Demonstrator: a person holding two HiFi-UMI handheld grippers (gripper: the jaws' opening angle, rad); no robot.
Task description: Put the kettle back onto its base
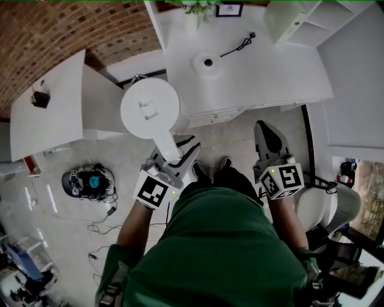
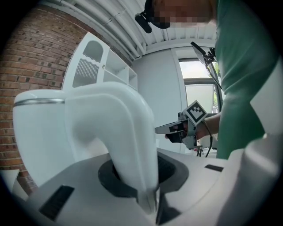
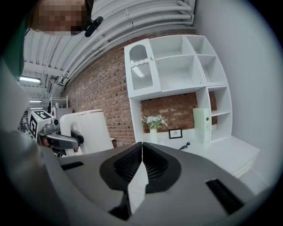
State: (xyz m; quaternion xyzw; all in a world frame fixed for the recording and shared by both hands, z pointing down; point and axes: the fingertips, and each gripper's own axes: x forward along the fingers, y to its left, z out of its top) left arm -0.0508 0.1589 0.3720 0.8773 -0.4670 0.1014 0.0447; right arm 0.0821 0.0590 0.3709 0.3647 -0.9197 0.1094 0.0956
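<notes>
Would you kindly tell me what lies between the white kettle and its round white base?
Only a bare stretch of white counter separates the white kettle from its round white base, as the head view shows.

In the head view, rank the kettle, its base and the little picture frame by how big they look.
Largest: the kettle, though it is much nearer the camera.
Then: the kettle base.
Smallest: the picture frame, partly cut off at the top edge.

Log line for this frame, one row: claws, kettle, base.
left claw: shut on kettle handle | right claw: shut, empty | kettle: held off its base | base: bare, on white counter
</notes>
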